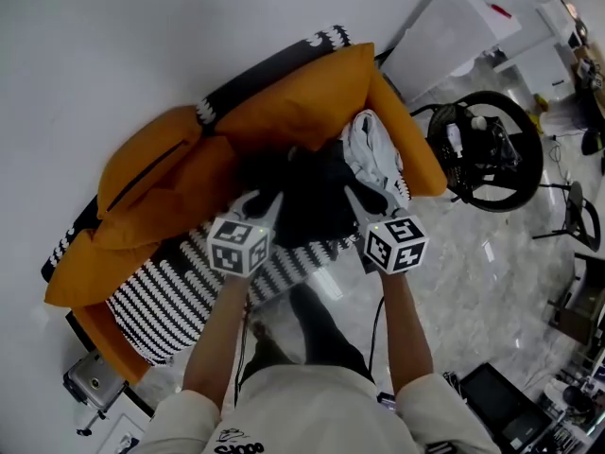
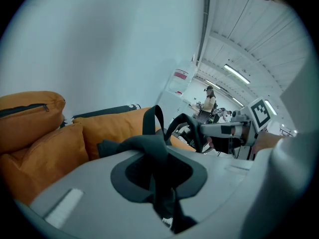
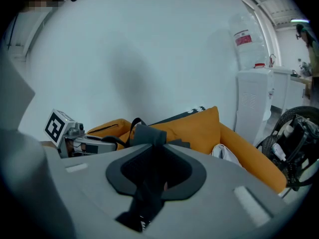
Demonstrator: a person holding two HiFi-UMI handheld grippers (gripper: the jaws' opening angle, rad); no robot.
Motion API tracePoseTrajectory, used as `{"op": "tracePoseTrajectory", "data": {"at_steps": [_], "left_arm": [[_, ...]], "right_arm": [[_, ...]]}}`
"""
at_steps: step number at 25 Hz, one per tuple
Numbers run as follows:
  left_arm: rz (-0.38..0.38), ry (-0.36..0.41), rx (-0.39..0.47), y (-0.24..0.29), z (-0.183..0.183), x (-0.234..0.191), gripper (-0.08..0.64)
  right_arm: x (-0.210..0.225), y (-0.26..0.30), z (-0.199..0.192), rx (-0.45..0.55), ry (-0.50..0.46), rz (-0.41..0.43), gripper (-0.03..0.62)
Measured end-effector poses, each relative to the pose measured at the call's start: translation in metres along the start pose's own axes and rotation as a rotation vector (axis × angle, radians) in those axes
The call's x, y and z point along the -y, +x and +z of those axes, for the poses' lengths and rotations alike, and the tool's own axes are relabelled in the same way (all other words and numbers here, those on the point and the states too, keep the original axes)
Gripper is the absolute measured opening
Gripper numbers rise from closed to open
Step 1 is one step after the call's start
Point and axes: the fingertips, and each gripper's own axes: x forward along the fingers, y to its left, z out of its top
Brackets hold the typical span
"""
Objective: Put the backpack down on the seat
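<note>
Black backpack (image 1: pixel 312 195), straps clamped in left tool (image 1: pixel 265 199) and right tool (image 1: pixel 357 199), over orange sofa (image 1: pixel 284 102).

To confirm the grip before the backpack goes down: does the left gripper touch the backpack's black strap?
Touching. In the left gripper view the black strap is clamped between the jaws of the left gripper.

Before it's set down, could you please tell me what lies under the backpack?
The striped seat cushion shows below the backpack, with a white cloth beside it on the right. The patch straight beneath is covered, so unseen.
</note>
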Motion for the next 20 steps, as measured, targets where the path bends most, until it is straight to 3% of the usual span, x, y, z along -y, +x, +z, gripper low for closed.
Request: {"op": "tracePoseTrajectory", "data": {"at_steps": [20], "left_arm": [[0.017,-0.054,-0.024,0.059,-0.013,-0.049,0.091]], "right_arm": [[0.045,0.063,-0.038,-0.114,0.087,-0.042,0.069]]}}
